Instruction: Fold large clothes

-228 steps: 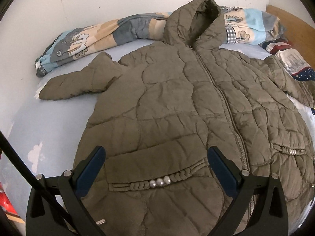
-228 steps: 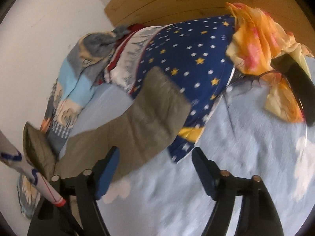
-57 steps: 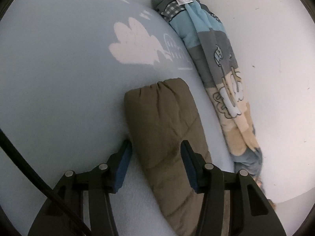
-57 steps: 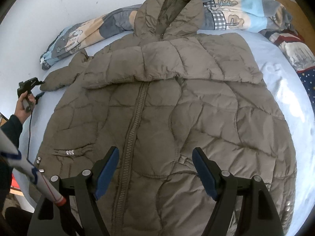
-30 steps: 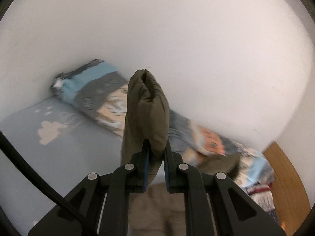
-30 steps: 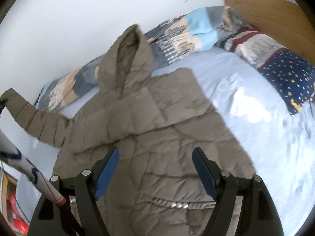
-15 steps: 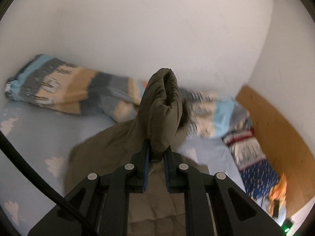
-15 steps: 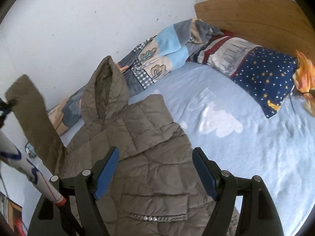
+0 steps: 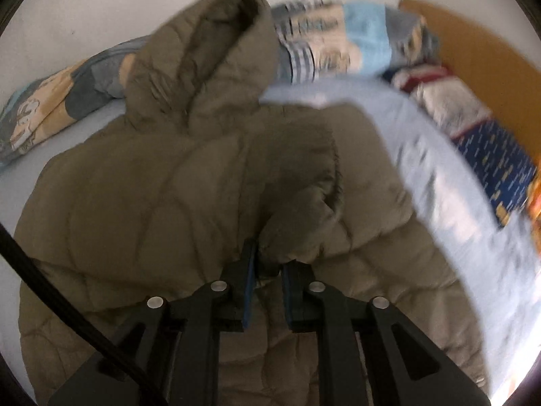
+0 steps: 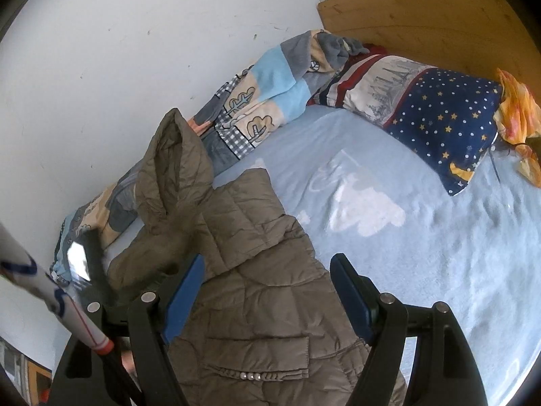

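An olive quilted hooded jacket (image 9: 135, 203) lies front up on the light blue bed sheet (image 10: 439, 253). My left gripper (image 9: 267, 270) is shut on the cuff of the jacket's sleeve (image 9: 304, 182), which is folded over the chest. The hood (image 9: 209, 50) points toward the wall. In the right wrist view the jacket (image 10: 257, 304) lies below my right gripper (image 10: 267, 291), which is open and empty above the jacket's right side. The left gripper (image 10: 88, 260) shows blurred at the left of that view.
A patchwork blanket roll (image 10: 257, 101) lies along the white wall. A star-print pillow (image 10: 449, 118) and an orange cloth (image 10: 520, 111) lie by the wooden headboard (image 10: 422, 13). White cloud prints mark the sheet (image 10: 365, 209).
My left gripper has carried the sleeve from up in the air down across the jacket's chest. My right gripper has stayed open and hardly moved.
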Demonstrator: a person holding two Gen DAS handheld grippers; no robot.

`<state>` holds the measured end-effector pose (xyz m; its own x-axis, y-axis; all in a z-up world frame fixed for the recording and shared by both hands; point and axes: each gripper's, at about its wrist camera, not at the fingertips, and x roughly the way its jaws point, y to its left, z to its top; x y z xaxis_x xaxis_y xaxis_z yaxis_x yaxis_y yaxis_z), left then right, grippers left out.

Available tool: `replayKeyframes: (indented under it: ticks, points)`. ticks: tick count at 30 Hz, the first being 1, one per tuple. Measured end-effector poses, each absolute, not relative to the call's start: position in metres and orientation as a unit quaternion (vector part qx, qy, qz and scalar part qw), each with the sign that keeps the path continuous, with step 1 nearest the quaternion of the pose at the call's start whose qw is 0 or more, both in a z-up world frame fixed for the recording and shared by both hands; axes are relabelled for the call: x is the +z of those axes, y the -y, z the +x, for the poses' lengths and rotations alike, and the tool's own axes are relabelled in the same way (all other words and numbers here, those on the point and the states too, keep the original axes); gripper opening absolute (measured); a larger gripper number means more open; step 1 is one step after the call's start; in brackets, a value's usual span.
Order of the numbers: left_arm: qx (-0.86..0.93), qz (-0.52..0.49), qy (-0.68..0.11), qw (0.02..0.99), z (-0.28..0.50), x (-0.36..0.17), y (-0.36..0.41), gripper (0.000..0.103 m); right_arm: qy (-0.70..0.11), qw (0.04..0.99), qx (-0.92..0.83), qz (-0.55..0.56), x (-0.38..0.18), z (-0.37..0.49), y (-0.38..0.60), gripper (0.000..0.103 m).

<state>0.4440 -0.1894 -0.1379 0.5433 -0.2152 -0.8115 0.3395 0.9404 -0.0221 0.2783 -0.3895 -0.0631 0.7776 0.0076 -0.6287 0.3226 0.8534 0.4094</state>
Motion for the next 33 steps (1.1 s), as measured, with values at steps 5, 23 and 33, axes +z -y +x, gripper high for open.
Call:
replayKeyframes:
  ticks: [5,23,33]
  points:
    - [-0.212,0.099,-0.442,0.866,0.43,-0.117,0.198,0.06,-0.325,0.906,-0.084,0.259,-0.065,0.281,0.39,0.081]
    - [-0.005,0.075,-0.503,0.861,0.502,-0.159,0.026,0.071,-0.336,0.901,-0.077,0.262,-0.071,0.29,0.378,0.081]
    - [-0.063,0.089,-0.425,0.899,0.46,-0.097,0.088,0.07,-0.337,0.9,-0.081,0.265,-0.073,0.291,0.374,0.081]
